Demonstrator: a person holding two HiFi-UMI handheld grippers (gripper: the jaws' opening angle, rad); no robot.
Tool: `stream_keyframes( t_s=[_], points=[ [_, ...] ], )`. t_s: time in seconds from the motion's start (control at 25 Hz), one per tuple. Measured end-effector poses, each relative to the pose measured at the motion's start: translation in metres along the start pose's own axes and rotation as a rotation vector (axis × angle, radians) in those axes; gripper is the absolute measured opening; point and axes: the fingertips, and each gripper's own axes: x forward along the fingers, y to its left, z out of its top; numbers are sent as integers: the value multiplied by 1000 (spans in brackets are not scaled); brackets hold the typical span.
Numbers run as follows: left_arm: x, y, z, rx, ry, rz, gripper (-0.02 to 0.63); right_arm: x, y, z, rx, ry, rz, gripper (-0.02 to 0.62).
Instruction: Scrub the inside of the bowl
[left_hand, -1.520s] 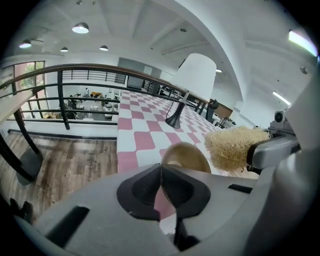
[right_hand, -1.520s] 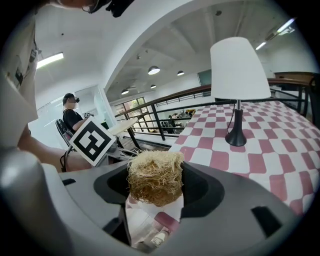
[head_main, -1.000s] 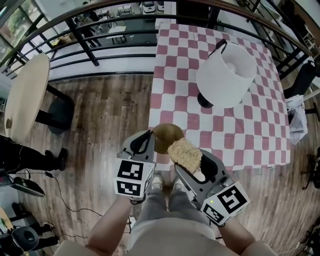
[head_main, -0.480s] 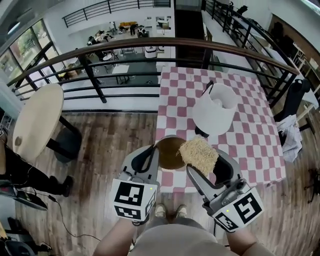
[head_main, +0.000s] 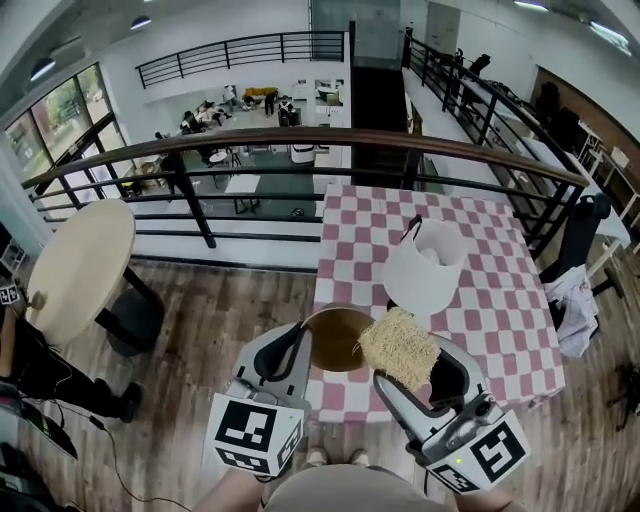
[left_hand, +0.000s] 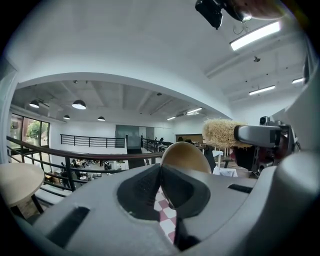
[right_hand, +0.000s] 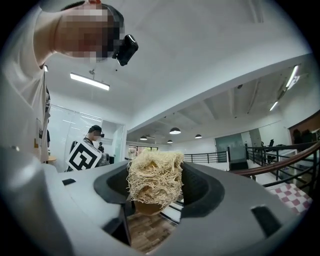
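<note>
Bowl (head_main: 335, 340) and loofah pad (head_main: 400, 347), still gripped, now overlap the table (head_main: 500, 300).

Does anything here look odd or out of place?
Nothing spilled or broken. Only oddity: the brown bowl is off the checkered table, pinched by its rim in the left gripper, beside the loofah scrubber in the right gripper.

Bright, even light from ceiling lamps (left_hand: 255, 35); sharp pictures, edges strongly fisheye-bent.
</note>
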Motion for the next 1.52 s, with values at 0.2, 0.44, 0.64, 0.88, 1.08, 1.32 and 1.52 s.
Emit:
stream_keyframes(
  t_s=[0.2, 0.44, 0.64, 0.88, 1.08, 1.32, 1.52],
  points=[
    [1, -3, -16, -21, 24, -4, 23, -1, 5, -30, 18, 69, 16, 262],
    [1, -6, -29, -25, 54, 1, 23, -8, 5, -50, 6, 127, 33, 262],
    [-1, -10, -32, -26, 50, -6, 23, -2, 23, -53, -28, 133, 115, 262],
    [-1, -19, -24, 26, 39, -3, 23, 8, 27, -74, -146, 290, 119, 262],
    [4, -32, -25, 112, 61, -11, 23, 21, 23, -81, -383, 340, 87, 262],
    [3, -43, -25, 155, 68, -47, 21, 23, 18, -91, -453, 364, 82, 262],
    [4, -56, -21, 159, 58, -51, 21, 23, 10, -93, -473, 380, 26, 262]
  ],
)
